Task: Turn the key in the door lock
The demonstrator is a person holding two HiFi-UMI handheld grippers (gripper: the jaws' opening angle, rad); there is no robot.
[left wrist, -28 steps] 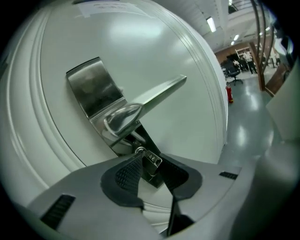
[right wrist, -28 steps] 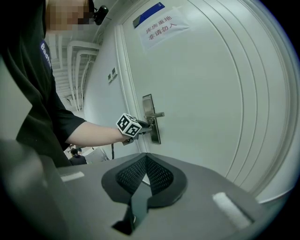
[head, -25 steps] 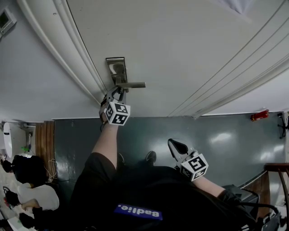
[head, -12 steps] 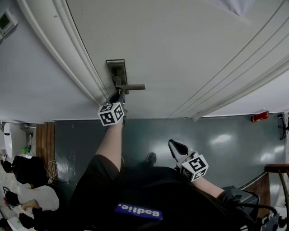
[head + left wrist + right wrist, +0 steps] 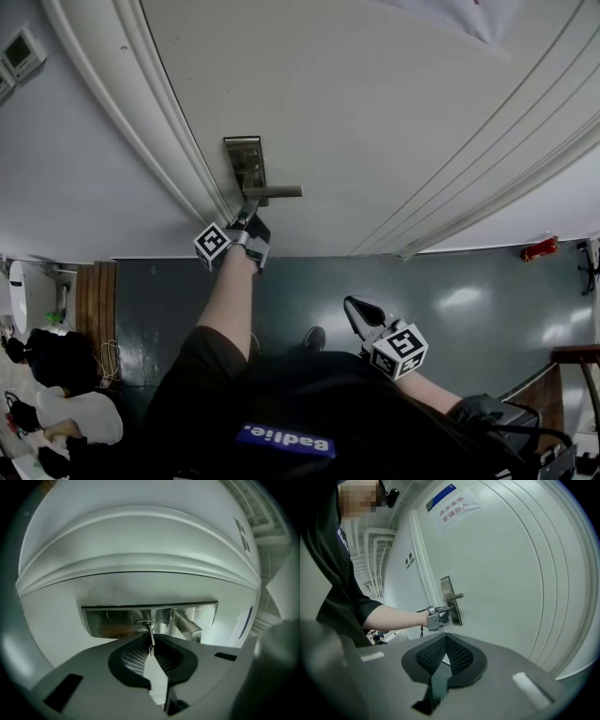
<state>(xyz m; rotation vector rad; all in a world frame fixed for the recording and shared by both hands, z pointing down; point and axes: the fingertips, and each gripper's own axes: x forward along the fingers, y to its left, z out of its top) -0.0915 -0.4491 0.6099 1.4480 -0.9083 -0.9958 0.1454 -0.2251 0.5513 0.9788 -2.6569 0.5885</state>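
A steel lock plate [image 5: 244, 159] with a lever handle [image 5: 277, 192] sits on the white door [image 5: 375, 103]. In the left gripper view the thin key [image 5: 150, 635] runs from the keyhole [image 5: 143, 625] into the tips of my left gripper [image 5: 151, 649]. Its jaws are closing with the key between them, and the pads meet on it. In the head view the left gripper [image 5: 248, 214] is just below the handle, pointing level at the plate. My right gripper [image 5: 354, 305] hangs back from the door, shut and holding nothing. Its own view shows the left gripper [image 5: 443, 612] at the lock.
The door frame [image 5: 141, 112] runs along the left of the lock. A paper notice [image 5: 457, 507] hangs higher on the door. A red object [image 5: 539, 242] lies on the grey floor [image 5: 469, 291] at the right. A wooden step edge [image 5: 574, 352] is at the far right.
My left gripper has rolled about its own axis at the lock; its marker cube now faces another way. The jaws have narrowed. The right gripper has kept still.
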